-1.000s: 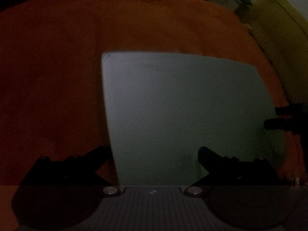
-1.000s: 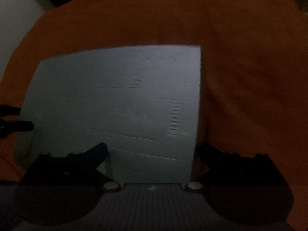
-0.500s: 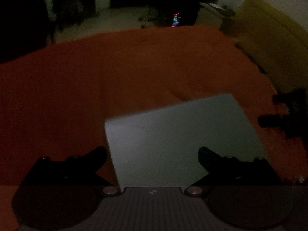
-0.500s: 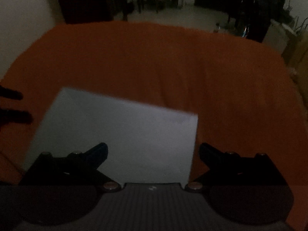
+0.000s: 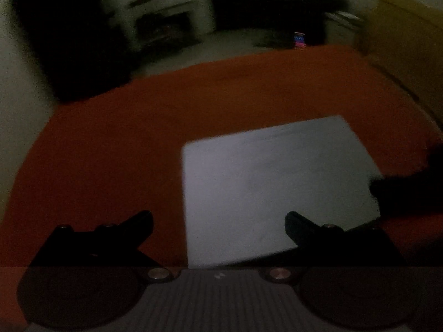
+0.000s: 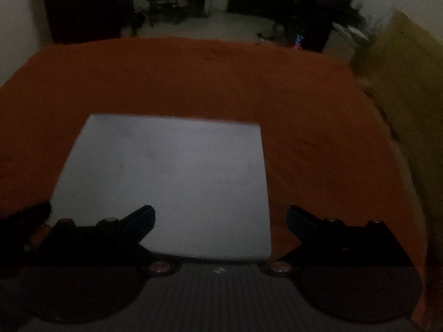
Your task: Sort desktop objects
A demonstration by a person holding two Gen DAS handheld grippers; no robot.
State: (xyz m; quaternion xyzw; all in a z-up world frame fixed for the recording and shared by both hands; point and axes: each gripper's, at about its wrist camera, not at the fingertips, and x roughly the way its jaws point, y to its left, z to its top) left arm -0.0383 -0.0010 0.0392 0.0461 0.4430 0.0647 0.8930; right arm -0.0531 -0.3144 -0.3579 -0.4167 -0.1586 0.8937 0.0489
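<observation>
A flat pale grey rectangular sheet point(image 6: 171, 185) is laid on the orange cloth-covered worktop point(image 6: 193, 77), towards its near edge. In the right wrist view the sheet is placed ahead and to the left, with open cloth behind it and to its right. In the left wrist view the same sheet point(image 5: 274, 182) is placed ahead and to the right. A yellowish upright panel point(image 6: 407, 83) is set along the worktop's right side.

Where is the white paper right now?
The white paper lies flat on the orange cloth, just ahead of both open tools, left of centre in the right wrist view.
</observation>
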